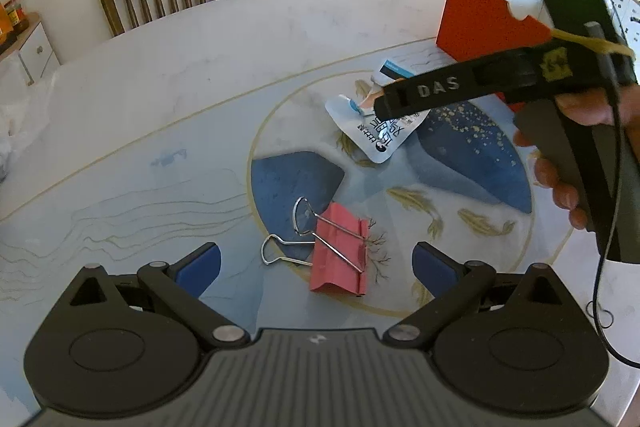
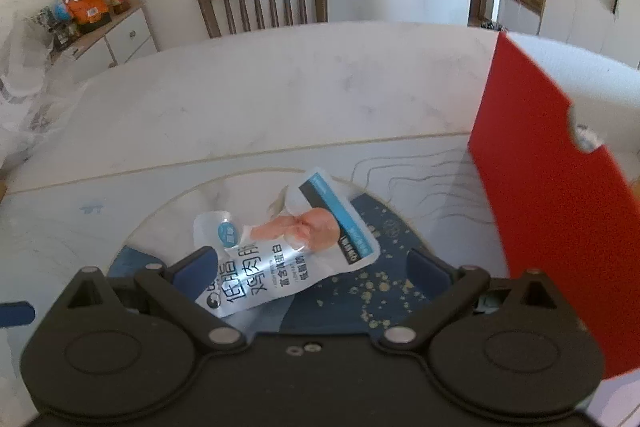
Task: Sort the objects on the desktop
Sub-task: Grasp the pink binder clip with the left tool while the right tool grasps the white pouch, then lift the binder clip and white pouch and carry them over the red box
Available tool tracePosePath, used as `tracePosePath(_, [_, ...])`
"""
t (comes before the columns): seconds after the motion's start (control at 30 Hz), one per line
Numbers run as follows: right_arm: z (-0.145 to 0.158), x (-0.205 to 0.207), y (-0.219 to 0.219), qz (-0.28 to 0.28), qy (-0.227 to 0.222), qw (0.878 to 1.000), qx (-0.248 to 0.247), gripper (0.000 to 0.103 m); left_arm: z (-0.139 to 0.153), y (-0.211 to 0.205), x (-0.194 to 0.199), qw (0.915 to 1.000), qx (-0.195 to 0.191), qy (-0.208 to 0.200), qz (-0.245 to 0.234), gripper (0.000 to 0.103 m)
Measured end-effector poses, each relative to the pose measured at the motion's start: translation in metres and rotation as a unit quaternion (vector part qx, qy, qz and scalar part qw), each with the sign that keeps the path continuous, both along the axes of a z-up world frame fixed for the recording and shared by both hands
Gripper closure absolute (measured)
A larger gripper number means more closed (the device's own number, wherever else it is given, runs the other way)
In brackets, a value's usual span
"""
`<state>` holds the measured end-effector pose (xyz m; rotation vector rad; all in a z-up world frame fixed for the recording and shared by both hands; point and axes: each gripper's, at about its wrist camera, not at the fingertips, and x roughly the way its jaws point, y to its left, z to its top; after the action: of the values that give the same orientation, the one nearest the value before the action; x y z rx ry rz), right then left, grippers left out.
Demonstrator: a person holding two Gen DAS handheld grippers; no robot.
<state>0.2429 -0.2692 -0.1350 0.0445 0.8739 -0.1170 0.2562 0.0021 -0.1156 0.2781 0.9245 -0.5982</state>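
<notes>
Our left gripper (image 1: pixel 316 263), wide open & empty, frames the pink metal binder clip (image 1: pixel 340 255) at 12. Right gripper (image 2: pixel 312 267), likewise spread, nothing held, over the silver-white foil snack pouch (image 2: pixel 280 247); red cardboard box (image 2: pixel 552 211) at 2. Both items unsorted, we reckon.

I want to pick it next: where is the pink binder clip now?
In the left wrist view, the pink binder clip lies on the table between the open left gripper fingers, nearer than the snack pouch.

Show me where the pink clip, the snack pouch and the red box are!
pink clip (image 1: pixel 340 259), left wrist view, on its pink folded body.
snack pouch (image 2: pixel 288 251), right wrist view, on its printed front.
red box (image 2: pixel 536 195), right wrist view, on its red side wall.
</notes>
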Motion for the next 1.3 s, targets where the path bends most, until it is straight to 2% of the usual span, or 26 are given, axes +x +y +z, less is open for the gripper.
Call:
tracePosePath(0.17, [-0.009,0.013,-0.001,-0.012,0.01,1.0,0.013,0.003,-0.003,-0.001,0.002,1.0,0.003,-0.001,-0.006,0.001])
tracePosePath(0.3, [-0.012,0.021,0.005,-0.002,0.003,1.0,-0.004,0.004,-0.007,-0.002,0.002,0.9999,0.005,-0.003,-0.011,0.002])
tracePosePath(0.5, [-0.016,0.022,0.021,0.028,-0.009,0.999,-0.035,0.015,-0.01,-0.003,0.0,0.9997,0.012,-0.015,-0.017,0.002])
tracePosePath(0.6, [-0.015,0.02,0.021,0.027,-0.014,0.999,-0.033,0.016,-0.012,-0.005,-0.002,0.9993,0.02,-0.021,-0.024,0.012])
tracePosePath(0.67, [-0.013,0.02,0.019,0.027,-0.015,0.999,-0.026,0.023,-0.014,-0.007,-0.004,0.999,0.026,-0.021,-0.03,0.023])
tracePosePath(0.73, [-0.011,0.018,0.016,0.028,-0.016,0.999,-0.017,0.028,-0.016,-0.009,-0.006,0.9987,0.028,-0.023,-0.036,0.029])
tracePosePath(0.77, [-0.01,0.017,0.015,0.03,-0.016,0.999,-0.011,0.032,-0.016,-0.01,-0.007,0.9986,0.028,-0.027,-0.037,0.031])
tracePosePath(1.0, [-0.006,0.01,0.011,0.032,-0.011,0.999,0.007,0.039,-0.014,-0.019,-0.007,0.9982,0.024,-0.03,-0.045,0.048])
tracePosePath(1.07, [-0.005,0.007,0.01,0.033,-0.008,0.999,0.011,0.042,-0.013,-0.019,-0.005,0.9986,0.014,-0.021,-0.047,0.065])
tracePosePath(1.13, [-0.004,0.004,0.01,0.032,-0.005,0.999,0.013,0.043,-0.014,-0.019,-0.006,0.9985,0.014,-0.023,-0.047,0.069])
tracePosePath(1.3, [-0.001,-0.006,0.007,0.027,0.002,0.999,0.019,0.046,-0.014,-0.02,-0.006,0.9988,0.013,-0.024,-0.04,0.072])
